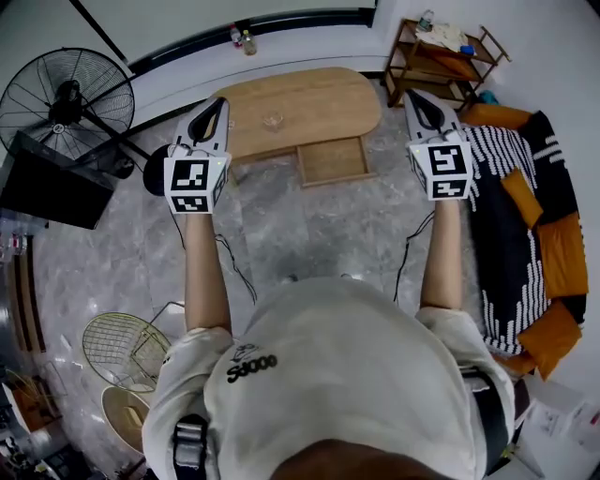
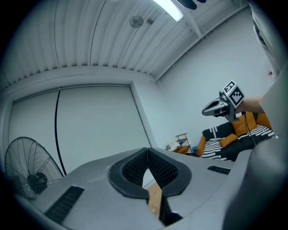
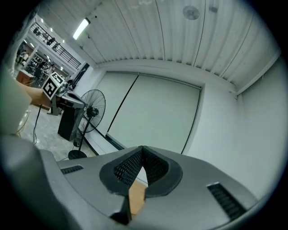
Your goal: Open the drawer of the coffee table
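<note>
From the left: the fan [image 1: 66, 103] stands at the floor's [image 1: 319, 230] left edge. Your left gripper [image 1: 221, 101] is pressed together, pinching nothing. The coffee table [image 1: 309, 98] lies lengthwise left to right, and its drawer [image 1: 332, 160] stands pulled out from the near long edge, pointing at you. Your right gripper [image 1: 416, 95] is likewise pressed together. The sofa [image 1: 525, 216] lines the right edge. Your shirt's print isn't legible.

Floor under you: grey marble slabs [image 1: 328, 225] | your left: black pedestal fan [image 1: 66, 98] by a pale wall [image 2: 90, 121] | your right: dark sofa [image 1: 492, 253] with orange cushions [image 1: 562, 253], wooden shelf unit [image 1: 441, 56] in the corner | overhead: ribbed ceiling [image 2: 90, 36], lit strip light [image 2: 168, 10]
</note>
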The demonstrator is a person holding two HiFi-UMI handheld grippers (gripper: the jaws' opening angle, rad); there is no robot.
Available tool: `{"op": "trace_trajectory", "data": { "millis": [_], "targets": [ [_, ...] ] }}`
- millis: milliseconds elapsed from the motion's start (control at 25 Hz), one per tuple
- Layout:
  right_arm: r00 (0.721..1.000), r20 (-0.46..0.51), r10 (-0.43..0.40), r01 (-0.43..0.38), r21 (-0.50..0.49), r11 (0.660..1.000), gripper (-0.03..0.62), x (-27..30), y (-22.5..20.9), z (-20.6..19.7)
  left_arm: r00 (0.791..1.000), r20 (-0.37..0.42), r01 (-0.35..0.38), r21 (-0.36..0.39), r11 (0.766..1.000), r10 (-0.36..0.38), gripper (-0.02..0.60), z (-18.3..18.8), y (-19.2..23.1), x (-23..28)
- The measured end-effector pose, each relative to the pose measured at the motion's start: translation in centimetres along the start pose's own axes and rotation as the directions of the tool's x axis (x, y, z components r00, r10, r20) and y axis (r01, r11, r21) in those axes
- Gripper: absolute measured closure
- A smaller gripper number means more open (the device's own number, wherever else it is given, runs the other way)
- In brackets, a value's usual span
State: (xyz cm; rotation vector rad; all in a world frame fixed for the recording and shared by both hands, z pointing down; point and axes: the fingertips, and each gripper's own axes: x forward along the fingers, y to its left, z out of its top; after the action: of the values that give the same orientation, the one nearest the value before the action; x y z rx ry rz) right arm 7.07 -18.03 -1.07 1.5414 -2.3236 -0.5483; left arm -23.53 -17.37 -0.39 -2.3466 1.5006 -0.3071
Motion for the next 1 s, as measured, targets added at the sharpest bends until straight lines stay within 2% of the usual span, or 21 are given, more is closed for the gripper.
{"op": "trace_trajectory", "data": {
  "millis": [120, 400, 1000],
  "targets": [
    [1.0, 0.017, 0.003, -0.003, 0.022, 1.0, 0.588, -0.4, 0.9, 0.8, 1.0, -0.003, 0.02, 0.006, 1.0, -0.02, 0.563, -0.3, -1.1, -0.3],
    [1.0, 0.002, 0.002, -0.002, 0.038, 0.999, 0.588, -1.6, 3.5, 0.3, 1.0, -0.006, 0.027, -0.032, 0.999, -0.028, 0.563, -1.3, -2.2, -1.7],
    [1.0, -0.021, 0.01, -0.009, 0.017, 1.0, 0.588, -2.2, 4.1, 0.1, 0.999, -0.017, 0.039, -0.026, 0.999, -0.039, 0.563, -1.3, -2.7, -2.0]
  ]
}}
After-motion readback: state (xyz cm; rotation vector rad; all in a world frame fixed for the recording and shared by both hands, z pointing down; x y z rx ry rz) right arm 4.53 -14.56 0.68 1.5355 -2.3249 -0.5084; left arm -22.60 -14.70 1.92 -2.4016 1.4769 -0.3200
